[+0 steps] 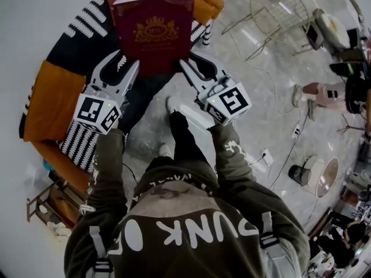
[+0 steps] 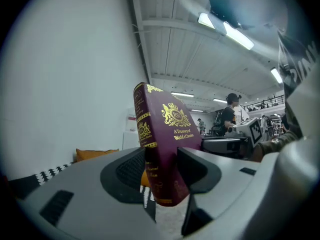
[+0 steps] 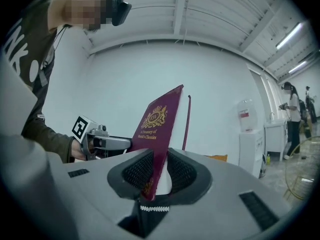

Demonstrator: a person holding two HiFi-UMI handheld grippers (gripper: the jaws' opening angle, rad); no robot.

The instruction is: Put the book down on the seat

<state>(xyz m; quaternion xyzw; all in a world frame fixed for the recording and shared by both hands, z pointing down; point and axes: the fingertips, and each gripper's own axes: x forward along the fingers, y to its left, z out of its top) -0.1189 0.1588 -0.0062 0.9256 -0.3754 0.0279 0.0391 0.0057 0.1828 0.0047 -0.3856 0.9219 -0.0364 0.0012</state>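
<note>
A maroon book (image 1: 153,30) with a gold crest is held flat above the seat (image 1: 72,48), a dark couch with orange cushions (image 1: 49,100) and black-and-white striped fabric. My left gripper (image 1: 131,69) clamps the book's near left corner and my right gripper (image 1: 184,68) clamps its near right corner. In the left gripper view the book (image 2: 167,129) stands up between the jaws of my left gripper (image 2: 161,173), spine toward the camera. In the right gripper view the book (image 3: 160,119) rises from between the pads of my right gripper (image 3: 156,171).
A wire chair (image 1: 278,10) stands on the marble floor at the upper right. A power strip (image 1: 265,156) and a round white device (image 1: 313,172) lie on the floor to the right. A low wooden rack (image 1: 46,204) sits at the lower left. People stand far off (image 3: 292,119).
</note>
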